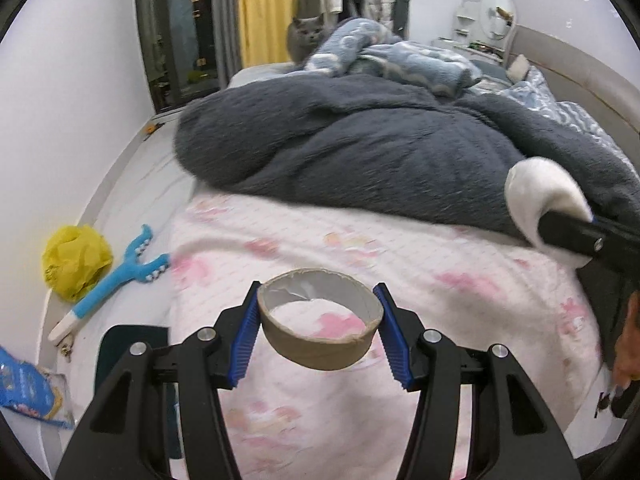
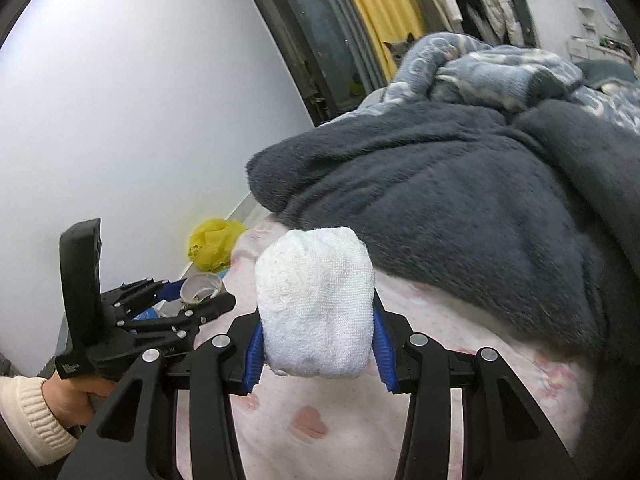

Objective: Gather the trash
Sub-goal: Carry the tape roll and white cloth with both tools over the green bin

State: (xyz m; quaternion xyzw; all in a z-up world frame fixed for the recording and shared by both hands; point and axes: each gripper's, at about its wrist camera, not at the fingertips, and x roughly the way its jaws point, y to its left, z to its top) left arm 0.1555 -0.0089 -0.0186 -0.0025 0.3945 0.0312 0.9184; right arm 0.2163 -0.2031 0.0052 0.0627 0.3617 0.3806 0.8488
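Cardboard ring [image 1: 320, 320] clamped in left hand-held gripper [image 1: 320, 334], white wad [image 2: 316, 304] in right hand-held gripper [image 2: 318, 344], above bed edge.

Both grippers, left gripper [image 1: 320, 334] and right gripper [image 2: 318, 350], are black plastic frames with silver screws and ribbed blue pads [image 2: 253, 354]; the left hand [image 2: 74, 396] shows bare skin and a cream knitted cuff [image 2: 28, 416].

The grey cat [image 2: 400, 49] is mostly hidden behind the blue blanket [image 2: 480, 68].
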